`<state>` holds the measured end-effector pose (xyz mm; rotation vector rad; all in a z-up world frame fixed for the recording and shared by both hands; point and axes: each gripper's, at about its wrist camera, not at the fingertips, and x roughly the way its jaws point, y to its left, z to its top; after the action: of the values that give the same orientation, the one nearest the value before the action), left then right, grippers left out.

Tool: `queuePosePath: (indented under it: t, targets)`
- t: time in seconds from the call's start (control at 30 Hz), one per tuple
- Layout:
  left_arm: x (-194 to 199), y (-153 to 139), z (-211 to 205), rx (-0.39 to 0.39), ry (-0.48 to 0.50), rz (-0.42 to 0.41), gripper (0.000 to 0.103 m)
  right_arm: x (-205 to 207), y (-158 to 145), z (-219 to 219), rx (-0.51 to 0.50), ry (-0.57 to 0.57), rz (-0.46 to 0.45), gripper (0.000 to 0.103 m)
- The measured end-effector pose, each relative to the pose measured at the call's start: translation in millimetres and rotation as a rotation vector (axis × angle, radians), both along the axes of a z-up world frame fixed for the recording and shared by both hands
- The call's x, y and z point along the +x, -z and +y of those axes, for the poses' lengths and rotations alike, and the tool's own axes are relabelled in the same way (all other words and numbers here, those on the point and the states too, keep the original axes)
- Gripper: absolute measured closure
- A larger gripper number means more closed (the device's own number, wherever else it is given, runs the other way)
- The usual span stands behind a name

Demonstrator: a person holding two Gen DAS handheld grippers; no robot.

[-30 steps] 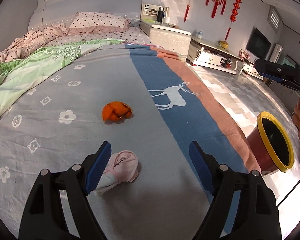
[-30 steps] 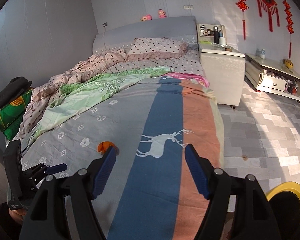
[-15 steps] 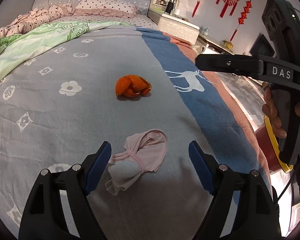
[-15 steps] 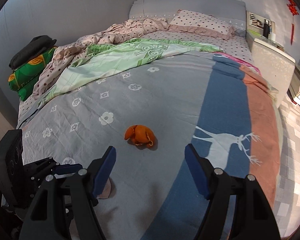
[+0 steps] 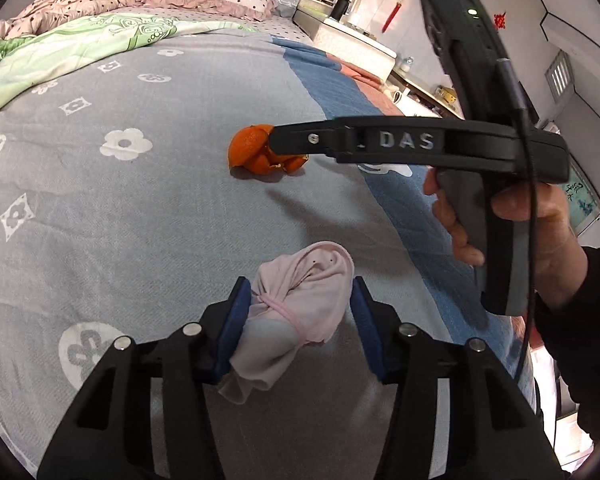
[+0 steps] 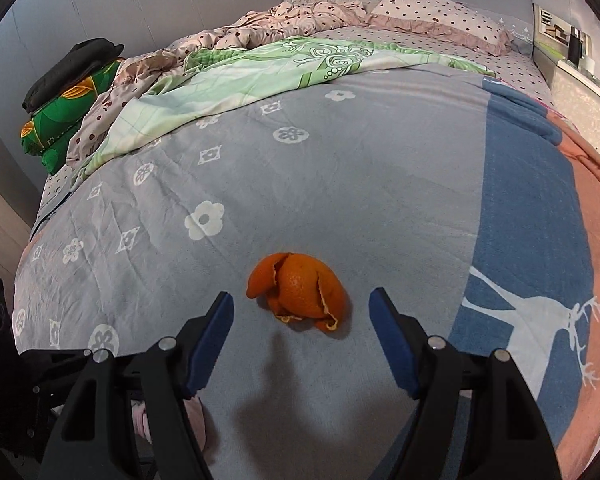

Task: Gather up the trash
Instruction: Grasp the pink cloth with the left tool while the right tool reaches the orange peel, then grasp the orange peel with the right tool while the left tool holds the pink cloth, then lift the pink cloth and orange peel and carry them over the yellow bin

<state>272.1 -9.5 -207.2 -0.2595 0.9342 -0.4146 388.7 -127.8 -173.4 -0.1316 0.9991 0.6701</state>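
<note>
An orange peel (image 6: 298, 292) lies on the grey bedspread (image 6: 340, 184); it also shows in the left wrist view (image 5: 256, 154). My right gripper (image 6: 302, 340) is open, its fingers either side of the peel and just short of it. A crumpled pink cloth (image 5: 300, 304) lies on the bedspread between the blue pads of my left gripper (image 5: 302, 326), which has narrowed around it; the left pad touches it, the right pad stands a little apart. A bit of the cloth shows in the right wrist view (image 6: 192, 420).
A green quilt (image 6: 260, 68) and a dotted duvet (image 6: 284, 20) are bunched at the far side of the bed. A white nightstand (image 5: 352, 40) stands to the right of the bed. A green pillow with a dark bundle (image 6: 64, 92) lies at the left.
My left gripper moved forward over the pink cloth and its jaws narrowed around it. My right gripper moved in toward the orange peel.
</note>
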Motion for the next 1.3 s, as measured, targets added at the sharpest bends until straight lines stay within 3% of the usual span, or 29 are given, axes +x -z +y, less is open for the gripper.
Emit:
queuePosePath:
  t: [0.13, 0.3, 0.37, 0.57, 0.8, 1.3]
  targets:
    - [1.4, 2.4, 2.7, -0.015, -0.007, 0.002, 0.063, 9.2, 11.2, 11.0, -0.019, -0.008, 0.015, 0.054]
    - [1.1, 3.6, 4.4, -0.018, -0.008, 0.0, 0.067, 8.3, 16.1, 21.3, -0.047, -0.019, 0.0, 0.062]
    - [-0.1, 3.3, 4.5, -0.016, -0.007, -0.002, 0.068, 8.1, 15.7, 19.7, -0.045, -0.01, 0.002, 0.079]
    - [-2.5, 0.4, 4.4, 0.0, -0.01, -0.005, 0.072, 0.3, 8.0, 10.7, -0.045, 0.021, -0.019, 0.086]
    - [-7.5, -8.5, 5.8, 0.028, -0.022, -0.012, 0.074, -14.5, -25.1, -11.7, 0.004, 0.068, -0.059, 0.087]
    - [-45.9, -80.2, -15.7, 0.062, -0.02, -0.151, 0.074, -84.9, -122.6, -90.5, 0.102, 0.202, -0.197, 0.086]
